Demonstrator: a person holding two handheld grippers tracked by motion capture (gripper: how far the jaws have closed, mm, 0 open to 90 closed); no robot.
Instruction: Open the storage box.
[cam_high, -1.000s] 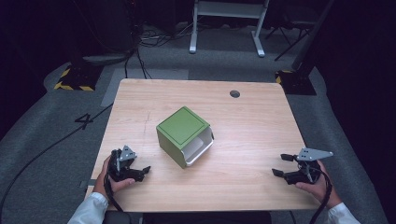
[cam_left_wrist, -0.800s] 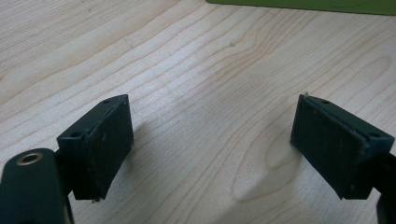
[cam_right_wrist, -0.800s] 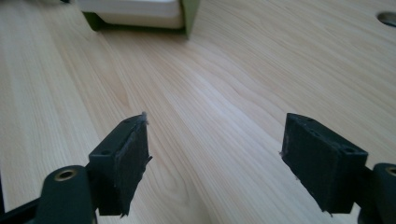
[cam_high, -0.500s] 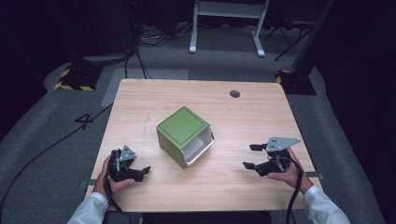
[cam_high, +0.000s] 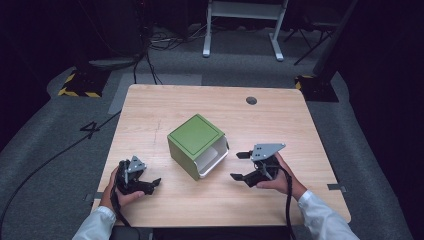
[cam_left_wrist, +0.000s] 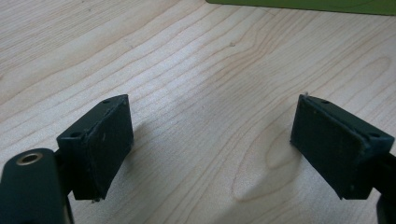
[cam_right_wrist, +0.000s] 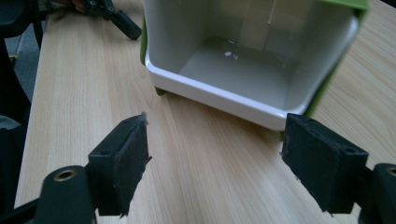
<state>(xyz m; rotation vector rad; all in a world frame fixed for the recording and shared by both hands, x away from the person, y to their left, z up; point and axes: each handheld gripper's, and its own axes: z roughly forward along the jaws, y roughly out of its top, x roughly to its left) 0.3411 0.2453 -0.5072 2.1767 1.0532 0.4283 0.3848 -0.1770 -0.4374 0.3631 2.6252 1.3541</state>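
In the high view, a green box (cam_high: 197, 145) with a white lining lies on its side near the middle of the wooden table (cam_high: 150, 107), its open mouth turned toward the person's right and slightly toward the near edge. The white inside that can be seen from here looks bare. The right gripper (cam_high: 241, 165), held in the person's right hand (cam_high: 280, 177), sits just beside that opening with its jaws spread wide, one above the other in this view, touching nothing. The left gripper (cam_high: 154, 184) rests low on the table near the front edge, well apart from the box on its closed side, in the left hand (cam_high: 122, 192). A small dark round fitting (cam_high: 251, 100) sits in the tabletop toward the far right.

In the left gripper view, the left gripper (cam_left_wrist: 212, 140) has its two black jaws parted wide over bare wood grain, with nothing between them. A strip of the green box (cam_left_wrist: 299, 4) shows along the top edge.

In the right gripper view, the right gripper (cam_right_wrist: 215, 151) points straight at the mouth of the box (cam_right_wrist: 252, 60), jaws wide apart and short of the white rim. The white interior is glossy and holds nothing, only a few bright reflections on its back wall. The left gripper (cam_right_wrist: 112, 16) lies beyond the box, at the top left.
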